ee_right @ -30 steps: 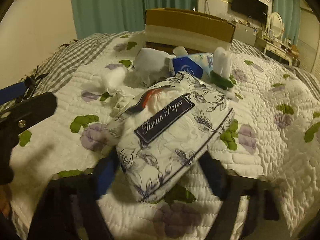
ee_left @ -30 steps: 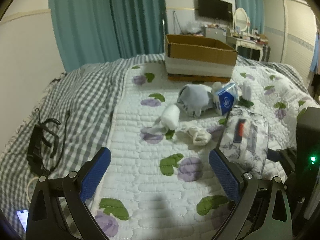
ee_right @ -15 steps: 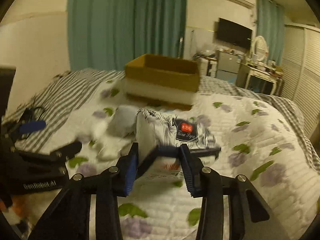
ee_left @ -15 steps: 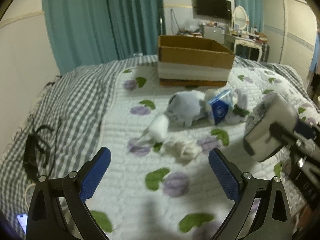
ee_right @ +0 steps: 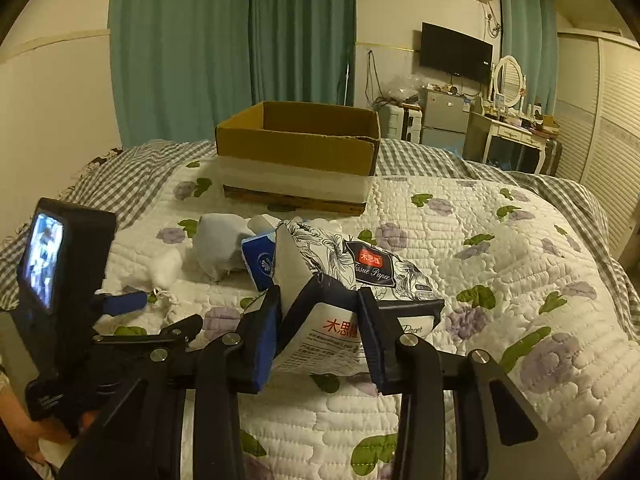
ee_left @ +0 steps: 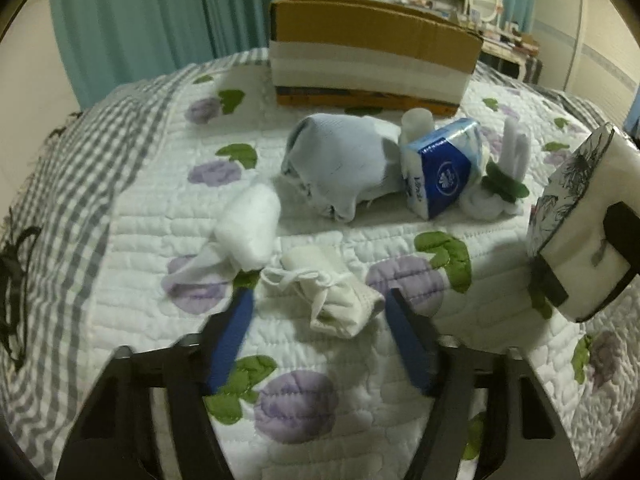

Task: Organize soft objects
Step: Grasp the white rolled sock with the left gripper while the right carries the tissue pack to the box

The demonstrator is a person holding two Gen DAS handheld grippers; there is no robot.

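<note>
My right gripper [ee_right: 320,312] is shut on a floral tissue paper pack [ee_right: 360,272] and holds it above the quilt; the pack also shows in the left wrist view [ee_left: 580,220]. My left gripper [ee_left: 320,312] is open, its blue pads either side of a small white cloth bundle [ee_left: 332,292] lying on the quilt. Beyond lie a white sock roll [ee_left: 248,228], a pale blue garment [ee_left: 344,164], a blue tissue pack [ee_left: 440,168] and white socks with a green band [ee_left: 500,188]. An open cardboard box [ee_right: 300,148] stands behind them.
The bed has a white floral quilt [ee_right: 500,260] over a grey checked sheet [ee_left: 60,200]. Black cables [ee_left: 16,280] lie at the left edge. Teal curtains, a TV and a dressing table [ee_right: 516,132] stand behind the bed.
My right gripper has lifted the tissue pack off the quilt and holds it raised. My left gripper has moved forward and down, narrowing around the white cloth bundle.
</note>
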